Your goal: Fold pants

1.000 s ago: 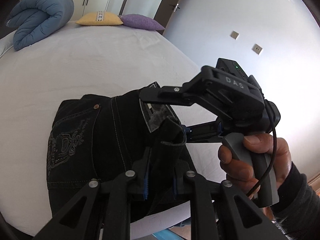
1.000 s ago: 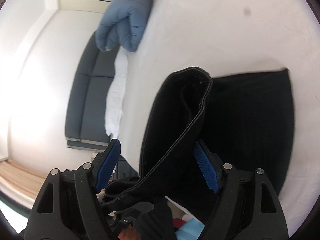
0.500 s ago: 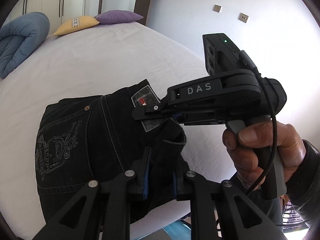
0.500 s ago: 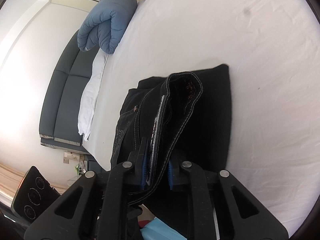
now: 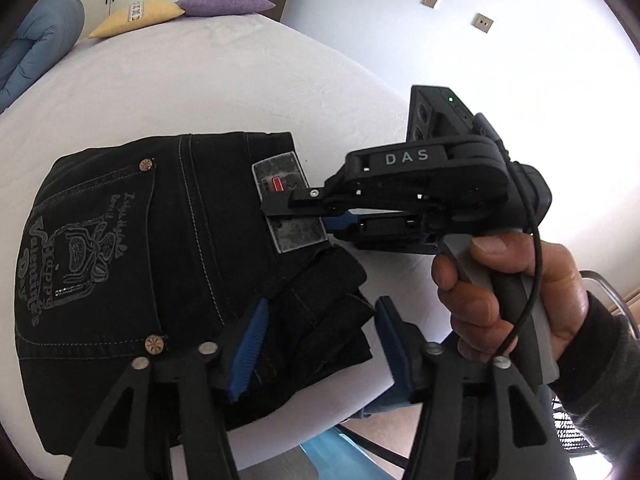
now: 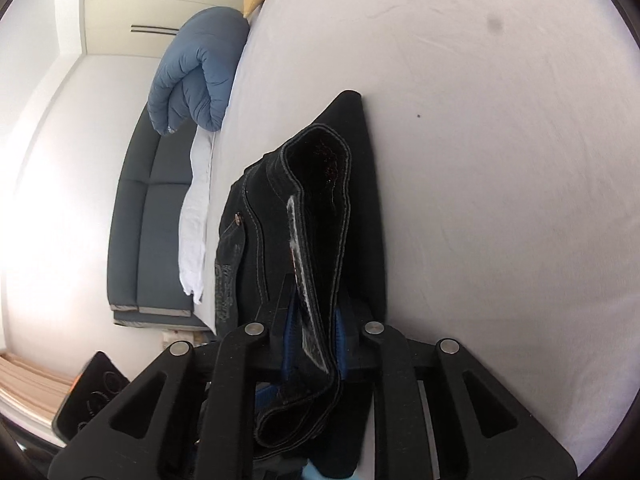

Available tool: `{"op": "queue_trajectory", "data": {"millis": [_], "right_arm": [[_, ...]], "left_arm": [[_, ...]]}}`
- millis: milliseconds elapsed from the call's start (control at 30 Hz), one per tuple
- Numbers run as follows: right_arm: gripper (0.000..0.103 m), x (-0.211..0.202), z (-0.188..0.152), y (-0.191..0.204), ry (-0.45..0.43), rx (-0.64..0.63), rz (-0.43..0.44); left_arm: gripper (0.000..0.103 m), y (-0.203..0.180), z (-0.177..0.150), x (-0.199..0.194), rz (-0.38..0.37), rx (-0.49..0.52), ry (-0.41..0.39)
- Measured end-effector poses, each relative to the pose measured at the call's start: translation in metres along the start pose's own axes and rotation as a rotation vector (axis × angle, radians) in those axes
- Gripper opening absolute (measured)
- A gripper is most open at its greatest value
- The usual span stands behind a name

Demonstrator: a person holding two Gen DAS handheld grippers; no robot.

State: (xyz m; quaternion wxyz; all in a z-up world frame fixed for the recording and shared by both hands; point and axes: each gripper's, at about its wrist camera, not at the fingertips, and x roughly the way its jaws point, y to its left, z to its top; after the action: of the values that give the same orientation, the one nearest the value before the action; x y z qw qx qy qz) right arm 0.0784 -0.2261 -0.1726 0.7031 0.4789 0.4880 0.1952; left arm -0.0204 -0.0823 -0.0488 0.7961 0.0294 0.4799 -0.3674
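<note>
The black jeans (image 5: 132, 248) lie folded on the white bed (image 5: 224, 92) near its front edge, back pocket embroidery and waistband patch facing up. My left gripper (image 5: 320, 340) is open, its blue pads either side of a folded waistband corner without pinching it. My right gripper (image 5: 296, 210) comes in from the right and is shut on the jeans' waistband at the patch. In the right wrist view the right gripper (image 6: 314, 344) pinches the doubled waistband (image 6: 316, 216), which stands up from the bed.
A rolled blue duvet (image 6: 196, 68) lies at the far left of the bed, with a yellow pillow (image 5: 136, 16) and a purple pillow (image 5: 224, 2) at the head. A dark sofa (image 6: 152, 216) stands beside the bed. The bed edge (image 5: 360, 396) is just under my left gripper.
My left gripper has opened and let go of the waistband fold. My right gripper, which shut on the waistband half a second ago, still holds it. The jeans have settled flatter on the bed.
</note>
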Motion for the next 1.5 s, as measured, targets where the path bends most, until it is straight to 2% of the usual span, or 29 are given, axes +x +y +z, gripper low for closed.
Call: {"op": "queue_trajectory", "data": {"millis": [67, 133, 200, 233, 333, 433, 500, 533, 567, 600, 667, 733, 800, 933, 1000, 1033, 1100, 1233, 1500], "right_arm": [[0.020, -0.014, 0.001, -0.001, -0.037, 0.006, -0.027], [0.020, -0.034, 0.001, 0.000, -0.091, 0.019, -0.057], [0.020, -0.058, -0.002, 0.007, -0.125, 0.005, -0.010], [0.020, -0.064, -0.005, 0.016, -0.125, -0.019, 0.048], [0.020, -0.061, -0.016, 0.047, -0.073, -0.102, 0.126], [0.020, -0.038, -0.031, 0.062, 0.019, -0.164, 0.112], [0.020, -0.016, -0.041, 0.055, 0.084, -0.157, 0.043], [0.020, -0.004, -0.046, 0.045, 0.120, -0.143, -0.019], [0.016, 0.006, -0.051, 0.037, 0.142, -0.146, -0.081], [0.015, 0.009, -0.054, 0.029, 0.137, -0.149, -0.087], [0.000, 0.004, -0.054, 0.012, 0.110, -0.075, -0.051], [0.000, 0.002, -0.054, 0.006, 0.104, -0.037, -0.032], [0.000, 0.002, -0.056, 0.007, 0.102, -0.054, -0.045], [0.000, 0.007, -0.057, 0.015, 0.102, -0.053, -0.064], [0.000, 0.011, -0.056, 0.017, 0.098, -0.052, -0.070], [0.000, 0.008, -0.057, 0.017, 0.095, -0.054, -0.072], [0.000, 0.007, -0.059, 0.015, 0.088, -0.050, -0.070], [0.000, 0.010, -0.060, 0.015, 0.081, -0.048, -0.072], [0.000, 0.003, -0.063, 0.018, 0.062, -0.048, -0.093]], "left_arm": [[0.074, 0.005, -0.002, -0.017, -0.015, -0.015, -0.027], [0.076, 0.014, -0.003, -0.034, -0.018, -0.031, -0.044], [0.076, 0.028, -0.002, -0.052, -0.016, -0.049, -0.068], [0.076, 0.036, -0.001, -0.059, -0.008, -0.053, -0.081], [0.075, 0.062, 0.011, -0.069, 0.035, -0.051, -0.095], [0.064, 0.089, 0.018, -0.068, 0.091, -0.057, -0.063], [0.050, 0.107, 0.025, -0.057, 0.114, -0.060, -0.036], [0.040, 0.116, 0.027, -0.054, 0.120, -0.065, -0.023], [0.032, 0.127, 0.028, -0.048, 0.123, -0.080, -0.005], [0.028, 0.133, 0.030, -0.041, 0.122, -0.095, 0.005], [0.009, 0.148, 0.031, -0.032, 0.111, -0.132, 0.035], [0.009, 0.159, 0.041, -0.037, 0.092, -0.149, 0.006], [0.009, 0.171, 0.053, -0.039, 0.087, -0.173, -0.021], [0.009, 0.201, 0.061, -0.014, 0.126, -0.213, 0.008], [0.008, 0.196, 0.056, -0.003, 0.177, -0.164, 0.037], [0.008, 0.185, 0.049, 0.001, 0.228, -0.110, 0.043], [0.005, 0.170, 0.035, 0.000, 0.289, -0.074, 0.033], [0.005, 0.159, 0.011, -0.018, 0.295, -0.114, 0.012], [0.005, 0.126, -0.014, -0.034, 0.296, -0.166, 0.046]]}}
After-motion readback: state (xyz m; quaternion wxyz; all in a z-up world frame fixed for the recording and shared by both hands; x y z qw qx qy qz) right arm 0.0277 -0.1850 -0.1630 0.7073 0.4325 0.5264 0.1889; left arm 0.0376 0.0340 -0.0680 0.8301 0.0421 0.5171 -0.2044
